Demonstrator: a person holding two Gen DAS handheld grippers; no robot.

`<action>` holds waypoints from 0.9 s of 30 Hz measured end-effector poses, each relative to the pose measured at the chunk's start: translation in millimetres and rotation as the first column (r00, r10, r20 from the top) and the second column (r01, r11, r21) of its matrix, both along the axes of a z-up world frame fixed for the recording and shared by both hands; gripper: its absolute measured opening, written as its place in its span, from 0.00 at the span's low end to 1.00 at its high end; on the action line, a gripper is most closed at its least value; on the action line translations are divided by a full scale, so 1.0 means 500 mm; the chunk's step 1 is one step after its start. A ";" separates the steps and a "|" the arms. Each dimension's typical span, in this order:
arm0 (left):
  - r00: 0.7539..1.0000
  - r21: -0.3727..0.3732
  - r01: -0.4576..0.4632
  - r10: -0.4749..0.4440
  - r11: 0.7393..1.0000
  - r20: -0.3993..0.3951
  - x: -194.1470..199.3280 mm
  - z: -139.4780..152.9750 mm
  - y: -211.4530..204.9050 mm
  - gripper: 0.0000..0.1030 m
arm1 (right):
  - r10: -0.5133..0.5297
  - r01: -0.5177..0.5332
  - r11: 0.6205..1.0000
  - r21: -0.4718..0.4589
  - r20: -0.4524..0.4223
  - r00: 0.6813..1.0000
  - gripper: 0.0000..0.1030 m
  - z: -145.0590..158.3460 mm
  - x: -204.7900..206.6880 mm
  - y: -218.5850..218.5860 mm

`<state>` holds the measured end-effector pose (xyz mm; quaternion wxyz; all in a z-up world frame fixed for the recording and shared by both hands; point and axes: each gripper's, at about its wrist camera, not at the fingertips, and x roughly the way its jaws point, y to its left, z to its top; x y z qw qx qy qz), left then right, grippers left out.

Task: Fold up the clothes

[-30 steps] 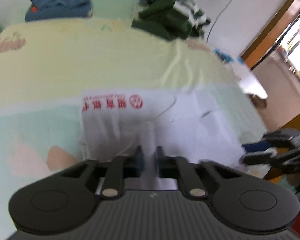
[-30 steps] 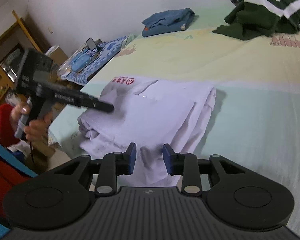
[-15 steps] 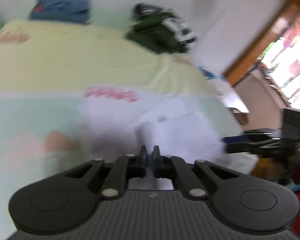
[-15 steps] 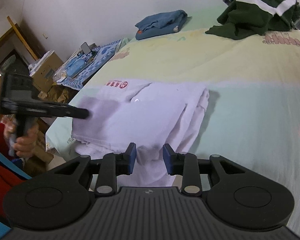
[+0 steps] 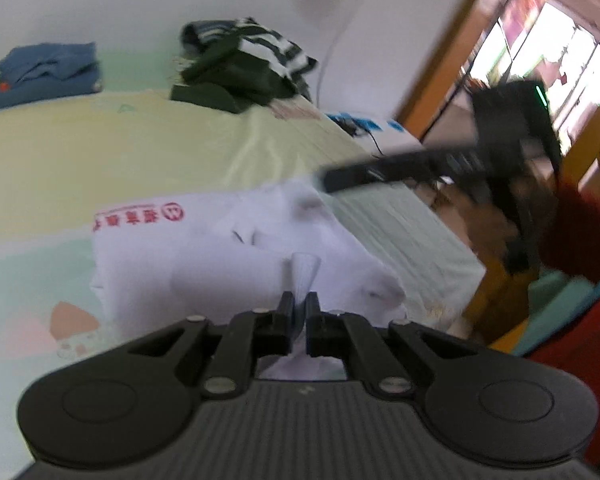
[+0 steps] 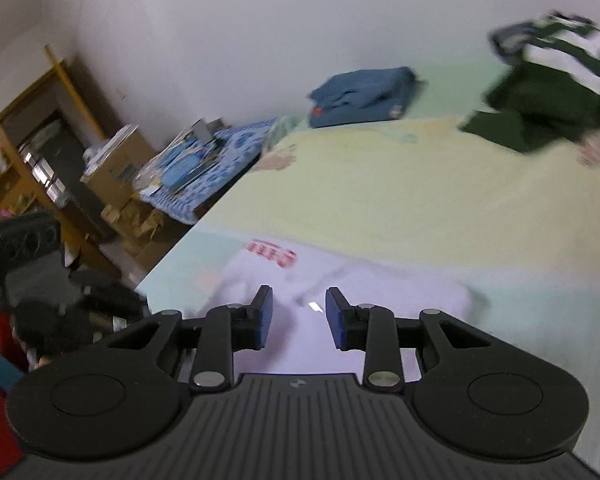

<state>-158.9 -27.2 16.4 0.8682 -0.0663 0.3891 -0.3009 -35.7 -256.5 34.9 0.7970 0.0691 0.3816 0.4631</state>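
A white garment point(image 5: 220, 264) with red print lies folded on the bed near its front edge; the right wrist view shows it too point(image 6: 380, 300). My left gripper point(image 5: 299, 304) is shut on a pinch of its fabric, and a small white peak sticks up past the jaws. My right gripper point(image 6: 298, 308) hovers over the garment with its blue pads apart and nothing pressed between them. In the left wrist view it is a blurred dark bar point(image 5: 380, 168) above the garment's far right edge.
A folded blue garment point(image 5: 46, 72) and a heap of green striped clothes point(image 5: 244, 68) lie at the far side of the yellow-green bed point(image 5: 120, 148). A wooden shelf point(image 6: 32, 152), a box point(image 6: 112, 176) and a cluttered blue cloth point(image 6: 204, 160) stand left of it. A red sleeve point(image 5: 580, 240) is at the right.
My left gripper has swung right and rolled, still pinching white fabric. The right gripper has risen and moved forward over the garment, jaws unchanged.
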 end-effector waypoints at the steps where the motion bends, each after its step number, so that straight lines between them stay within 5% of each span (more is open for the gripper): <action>1: 1.000 0.003 0.002 -0.002 1.000 0.000 0.001 -0.001 0.001 0.00 | 0.042 -0.042 0.999 -0.003 -0.018 0.999 0.32 0.001 0.006 0.028; 7: 1.000 -0.006 -0.025 0.025 1.000 0.009 0.000 0.000 0.017 0.00 | 0.153 -0.154 0.969 -0.191 -0.021 0.988 0.32 -0.027 0.012 0.165; 16: 0.999 0.006 0.035 -0.035 0.999 0.017 -0.015 0.004 0.012 0.00 | 0.175 -0.206 0.921 -0.330 -0.120 0.977 0.29 -0.057 0.026 0.176; 23: 0.998 -0.003 0.062 -0.062 0.998 0.004 -0.003 0.001 0.016 0.00 | 0.108 -0.184 0.956 -0.230 -0.306 0.946 0.35 -0.087 0.053 0.158; 24: 0.998 -0.005 0.066 -0.066 0.998 0.000 -0.002 0.000 0.016 0.00 | 0.106 -0.186 0.958 -0.217 -0.337 0.936 0.33 -0.094 0.053 0.156; 27: 0.997 -0.009 0.076 -0.076 0.997 -0.012 0.000 -0.003 0.015 0.00 | 0.126 -0.198 0.963 -0.183 -0.348 0.929 0.05 -0.092 0.044 0.143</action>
